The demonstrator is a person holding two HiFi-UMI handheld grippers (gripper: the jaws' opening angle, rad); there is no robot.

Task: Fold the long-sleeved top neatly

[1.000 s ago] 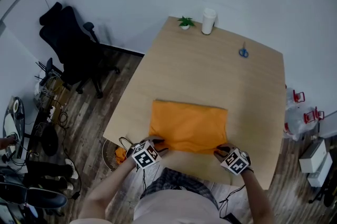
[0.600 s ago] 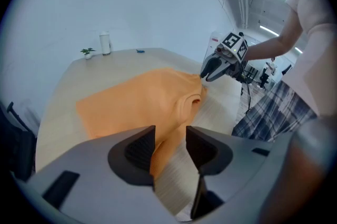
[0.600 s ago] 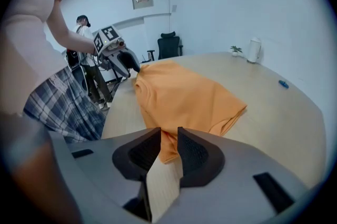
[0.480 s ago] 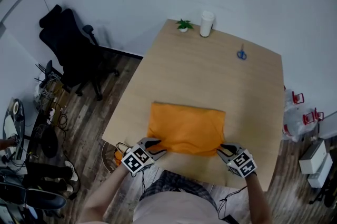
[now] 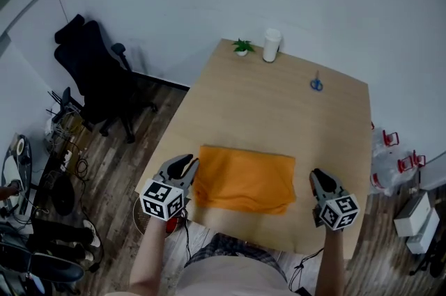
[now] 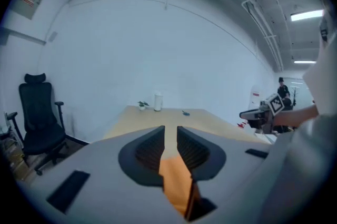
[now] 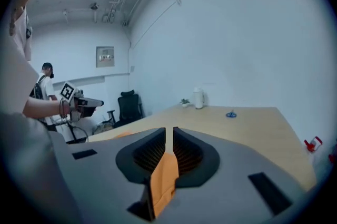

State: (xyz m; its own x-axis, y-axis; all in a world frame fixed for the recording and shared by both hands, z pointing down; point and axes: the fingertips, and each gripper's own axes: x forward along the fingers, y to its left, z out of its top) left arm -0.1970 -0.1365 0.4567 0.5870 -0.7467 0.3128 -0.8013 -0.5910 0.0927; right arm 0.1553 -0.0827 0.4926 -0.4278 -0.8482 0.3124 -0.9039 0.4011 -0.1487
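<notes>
The orange top (image 5: 244, 179) lies folded flat near the counter's (image 5: 279, 106) front edge. The left tongs (image 5: 184, 163) and right tongs (image 5: 318, 176) hover beside its short ends, clear of it. Both have just been closing to a narrow slit and grip nothing.

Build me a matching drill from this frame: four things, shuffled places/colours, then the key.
1 top
2 scissors
3 plant
4 office chair

A black, on the floor left of the table
B blue, toward the table's far right
C orange, folded by the table's near edge
D green, far corner beside the white cylinder

Pairs: 1-C, 2-B, 3-D, 4-A
</notes>
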